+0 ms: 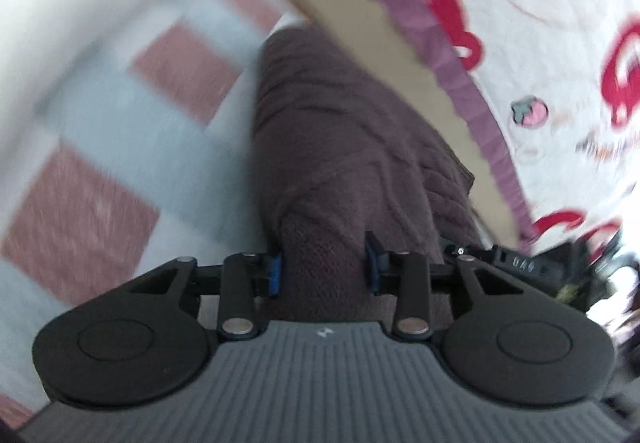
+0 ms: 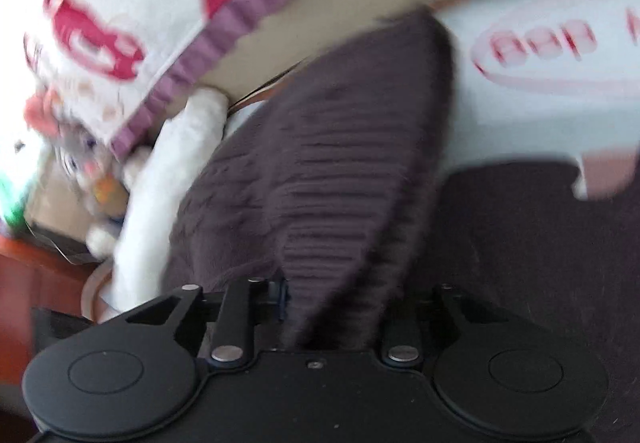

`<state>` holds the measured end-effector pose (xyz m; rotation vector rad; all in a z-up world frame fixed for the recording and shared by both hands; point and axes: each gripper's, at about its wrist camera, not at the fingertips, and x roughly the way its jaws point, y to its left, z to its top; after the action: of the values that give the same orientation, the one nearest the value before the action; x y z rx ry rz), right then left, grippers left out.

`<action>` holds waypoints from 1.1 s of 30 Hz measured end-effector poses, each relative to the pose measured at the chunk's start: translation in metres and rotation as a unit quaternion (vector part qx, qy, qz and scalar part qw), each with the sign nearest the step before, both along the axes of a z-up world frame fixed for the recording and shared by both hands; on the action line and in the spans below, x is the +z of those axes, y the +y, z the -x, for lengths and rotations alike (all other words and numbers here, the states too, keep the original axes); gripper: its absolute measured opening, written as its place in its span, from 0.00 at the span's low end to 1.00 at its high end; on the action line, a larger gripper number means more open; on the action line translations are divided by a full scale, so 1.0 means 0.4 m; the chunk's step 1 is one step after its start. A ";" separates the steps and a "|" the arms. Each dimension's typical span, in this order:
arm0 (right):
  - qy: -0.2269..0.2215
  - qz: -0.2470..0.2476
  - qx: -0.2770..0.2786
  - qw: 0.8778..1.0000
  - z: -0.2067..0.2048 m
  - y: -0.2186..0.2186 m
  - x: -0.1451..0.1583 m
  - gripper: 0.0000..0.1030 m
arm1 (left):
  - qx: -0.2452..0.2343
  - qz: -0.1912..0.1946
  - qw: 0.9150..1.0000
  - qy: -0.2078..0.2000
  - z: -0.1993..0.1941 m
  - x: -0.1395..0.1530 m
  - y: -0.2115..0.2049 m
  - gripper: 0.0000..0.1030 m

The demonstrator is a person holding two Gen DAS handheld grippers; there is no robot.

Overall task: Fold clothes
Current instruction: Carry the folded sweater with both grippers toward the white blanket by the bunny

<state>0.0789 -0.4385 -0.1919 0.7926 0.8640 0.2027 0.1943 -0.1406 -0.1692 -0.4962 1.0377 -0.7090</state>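
Observation:
A dark brown knitted garment (image 1: 328, 131) hangs stretched from my left gripper (image 1: 324, 267), whose blue-padded fingers (image 1: 274, 271) are shut on a thick bunch of it. The same garment (image 2: 320, 171) runs up from my right gripper (image 2: 328, 303), which is shut on another part; its right finger is hidden under the cloth. Both views are blurred by motion. The garment is lifted above the bed.
A checked pink and pale blue sheet (image 1: 120, 123) lies below. A white blanket with red print and a purple frill (image 1: 540, 43) lies beside it, also in the right wrist view (image 2: 120, 3). A soft toy (image 2: 100, 179) and a white cushion (image 2: 172, 179) lie at left.

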 end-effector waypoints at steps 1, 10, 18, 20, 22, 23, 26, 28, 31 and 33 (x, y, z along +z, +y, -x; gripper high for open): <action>-0.016 0.012 0.007 1.000 0.005 0.017 0.028 0.27 | 0.000 -0.011 1.000 -0.021 0.013 0.020 -0.003 0.30; -0.129 0.101 0.067 0.984 0.037 0.201 0.285 0.25 | 0.067 0.057 0.993 -0.076 0.081 0.201 0.161 0.29; -0.207 0.128 0.122 0.962 -0.071 0.406 0.415 0.25 | 0.104 0.008 0.988 -0.114 0.042 0.370 0.344 0.29; -0.217 0.122 0.135 0.959 -0.126 0.446 0.435 0.25 | 0.111 -0.026 0.985 -0.127 -0.005 0.419 0.391 0.29; -0.227 0.103 0.141 0.958 -0.168 0.479 0.453 0.25 | 0.106 -0.066 0.981 -0.151 -0.060 0.473 0.427 0.29; -0.233 0.094 0.145 0.957 -0.190 0.496 0.461 0.25 | 0.102 -0.083 0.978 -0.162 -0.089 0.498 0.443 0.29; -0.223 0.073 0.156 0.959 -0.303 0.530 0.404 0.25 | 0.112 -0.090 0.978 -0.153 -0.211 0.525 0.510 0.30; -0.212 0.060 0.164 0.961 -0.388 0.550 0.352 0.29 | 0.128 -0.097 0.977 -0.142 -0.297 0.497 0.545 0.36; -0.176 0.038 0.169 0.969 -0.514 0.572 0.256 0.51 | 0.151 -0.147 0.972 -0.108 -0.443 0.365 0.579 0.46; -0.074 0.003 0.144 0.987 -0.577 0.543 0.120 0.49 | 0.175 -0.189 0.965 -0.049 -0.495 0.247 0.603 0.44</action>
<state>0.3098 -0.2214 -0.1437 0.6348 0.8349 0.5084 0.3921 0.1006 -0.0705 -0.2959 0.9329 -0.2102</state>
